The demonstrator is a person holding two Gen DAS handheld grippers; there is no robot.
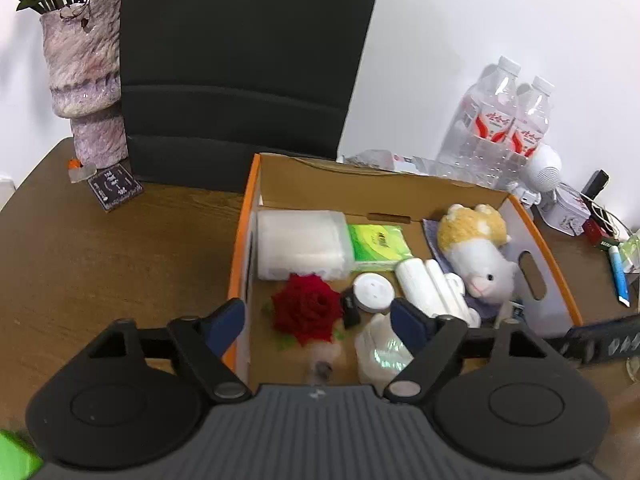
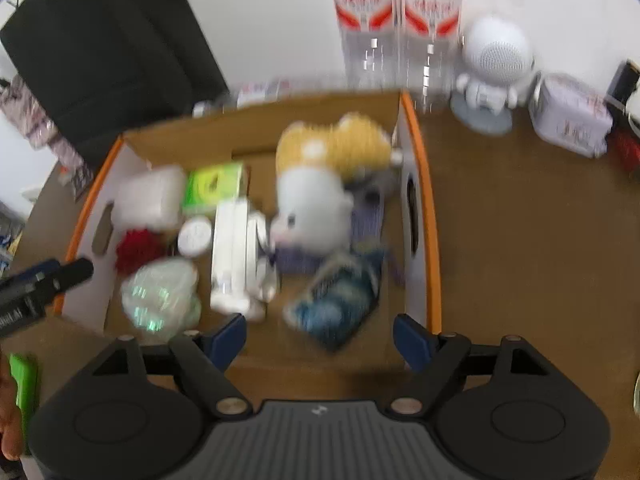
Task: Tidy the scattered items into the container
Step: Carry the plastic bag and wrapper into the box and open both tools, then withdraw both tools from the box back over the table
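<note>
An orange-rimmed cardboard box [image 1: 536, 216] sits on the brown table and holds a red rose [image 1: 306, 308], a clear plastic pack [image 1: 300, 242], a green tissue pack [image 1: 378, 246], a white round disc [image 1: 374, 292], a white bottle-like item [image 1: 430, 292], a plush toy [image 1: 478, 252] and a crinkly clear bag [image 1: 380, 354]. My left gripper [image 1: 318, 322] is open and empty over the box's near left corner. My right gripper [image 2: 320, 338] is open and empty over the box's near edge [image 2: 426, 208], just behind a blue packet [image 2: 340, 300]. The right wrist view is blurred.
A black chair back [image 1: 240, 60] and a purple vase [image 1: 86, 76] stand behind the box. Two water bottles [image 1: 496, 120], a white round speaker figure [image 2: 494, 64], a tin [image 2: 570, 114], a blue pen [image 1: 618, 272] and small clutter sit right of the box. A green object [image 2: 24, 388] lies near left.
</note>
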